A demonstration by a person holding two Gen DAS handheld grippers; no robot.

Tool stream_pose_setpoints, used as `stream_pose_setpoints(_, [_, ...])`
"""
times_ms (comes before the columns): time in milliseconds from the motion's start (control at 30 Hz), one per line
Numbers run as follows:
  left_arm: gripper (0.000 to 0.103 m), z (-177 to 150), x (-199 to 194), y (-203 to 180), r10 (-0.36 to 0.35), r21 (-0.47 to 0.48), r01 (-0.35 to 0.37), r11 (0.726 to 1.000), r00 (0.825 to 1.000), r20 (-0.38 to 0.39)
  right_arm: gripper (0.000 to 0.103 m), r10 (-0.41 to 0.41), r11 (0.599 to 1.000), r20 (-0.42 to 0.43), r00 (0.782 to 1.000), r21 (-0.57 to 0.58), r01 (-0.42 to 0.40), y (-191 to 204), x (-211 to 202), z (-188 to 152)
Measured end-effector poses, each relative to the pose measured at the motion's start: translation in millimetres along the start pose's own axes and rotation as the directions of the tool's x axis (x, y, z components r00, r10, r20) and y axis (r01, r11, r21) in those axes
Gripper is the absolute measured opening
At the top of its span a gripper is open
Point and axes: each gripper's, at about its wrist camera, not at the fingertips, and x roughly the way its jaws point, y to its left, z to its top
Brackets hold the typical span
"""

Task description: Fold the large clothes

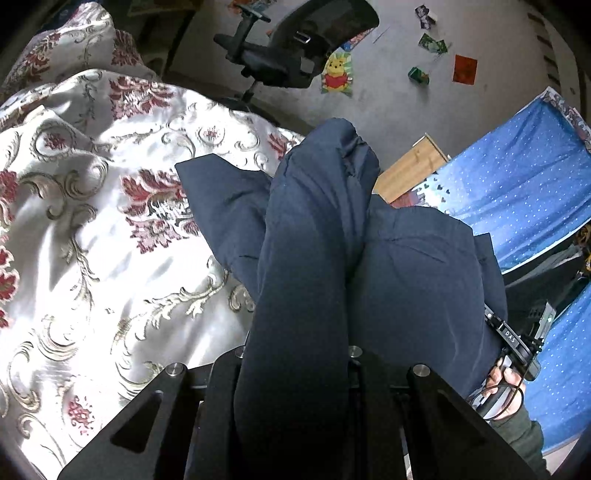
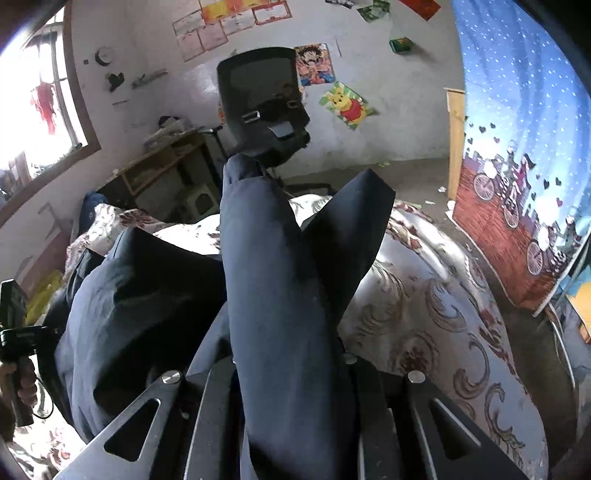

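Navy garment [image 1: 314, 258], bunched in thick folds, is clamped by each hand-held gripper over floral bedspread [image 1: 92, 221].

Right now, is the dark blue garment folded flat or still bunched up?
Bunched up and lifted. The navy garment runs gathered between each gripper's fingers, with loose flaps hanging over the floral bedspread, not lying flat on it.

- The left gripper's [image 1: 295, 354] fingers lie buried under the navy garment [image 1: 314, 258], tips out of sight.
- The right gripper's [image 2: 291, 354] fingers are covered the same way by the garment's fold [image 2: 273, 277].
- The chair [image 2: 262, 107] has its base hidden behind the garment and the quilt [image 2: 424, 314].
- The curtain [image 2: 517, 129] is cut off by the right edge.
- The wall papers [image 2: 229, 22] are too blurred to read.
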Motion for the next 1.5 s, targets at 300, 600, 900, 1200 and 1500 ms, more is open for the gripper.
stream_pose_setpoints(300, [0.016, -13.0, 28.1, 8.0, 0.070, 0.000, -0.070, 0.998, 0.995, -0.066, 0.017, -0.029, 0.996, -0.103, 0.994, 0.085, 0.038, -35.5, 33.3, -28.7])
stream_pose_setpoints(600, [0.034, -23.7, 38.7, 15.7, 0.167, -0.029, -0.172, 0.985, 0.977, -0.129, 0.047, -0.103, 0.988, -0.158, 0.982, 0.099, 0.119, -39.1, 32.8, -36.3])
stream_pose_setpoints(900, [0.055, -40.6, 28.3, 0.9, 0.302, -0.042, -0.306, 0.951, 0.950, -0.078, 0.073, -0.164, 0.984, -0.152, 0.975, 0.038, 0.172, -26.0, 26.1, -40.2])
stream_pose_setpoints(1200, [0.089, -47.7, 13.0, -27.7, 0.376, -0.023, -0.375, 0.927, 0.926, 0.042, 0.093, -0.224, 0.973, -0.020, 0.974, -0.059, 0.223, -7.9, -4.4, -35.1])
stream_pose_setpoints(1500, [0.101, -59.6, -18.3, -70.4, 0.345, 0.086, -0.370, 0.925, 0.913, 0.217, 0.099, -0.188, 0.976, 0.097, 0.977, -0.092, 0.197, 14.6, -36.3, -34.8])
